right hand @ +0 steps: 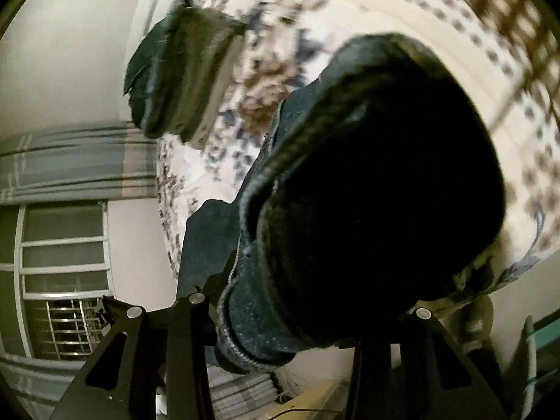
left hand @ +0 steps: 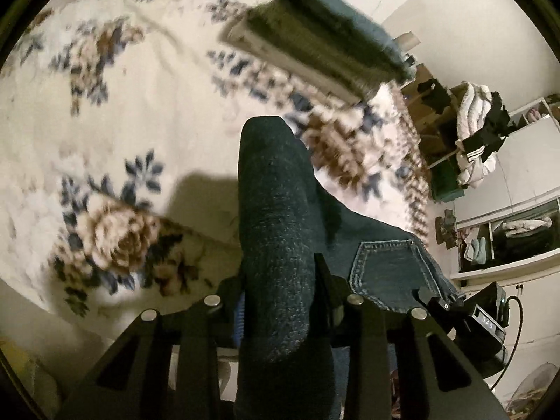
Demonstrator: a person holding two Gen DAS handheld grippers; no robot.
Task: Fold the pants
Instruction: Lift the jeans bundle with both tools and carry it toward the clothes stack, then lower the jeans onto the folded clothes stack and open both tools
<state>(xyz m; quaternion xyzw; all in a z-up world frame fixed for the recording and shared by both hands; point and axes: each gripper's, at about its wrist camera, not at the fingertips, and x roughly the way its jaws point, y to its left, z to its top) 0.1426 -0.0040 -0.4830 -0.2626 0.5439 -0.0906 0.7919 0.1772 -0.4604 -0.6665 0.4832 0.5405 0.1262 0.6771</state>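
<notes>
Dark blue jeans (left hand: 276, 210) hang between the fingers of my left gripper (left hand: 276, 273), which is shut on a thick fold of the denim. A back pocket (left hand: 388, 273) shows just to the right of that grip. In the right wrist view a bulky bunch of the same jeans (right hand: 367, 182) fills the middle. My right gripper (right hand: 315, 297) is shut on it, and the cloth hides its right finger. Both grips hold the jeans above the floral bedspread (left hand: 105, 105). A folded pile of dark clothes (left hand: 315, 35) lies farther back on the bed, also seen as the folded pile (right hand: 182, 77).
Open shelves stuffed with clothes (left hand: 476, 129) stand past the bed's right edge. A black device with a cable (left hand: 490, 315) sits low right. A barred window (right hand: 63, 262) and a striped curtain (right hand: 70, 161) are on the left of the right wrist view.
</notes>
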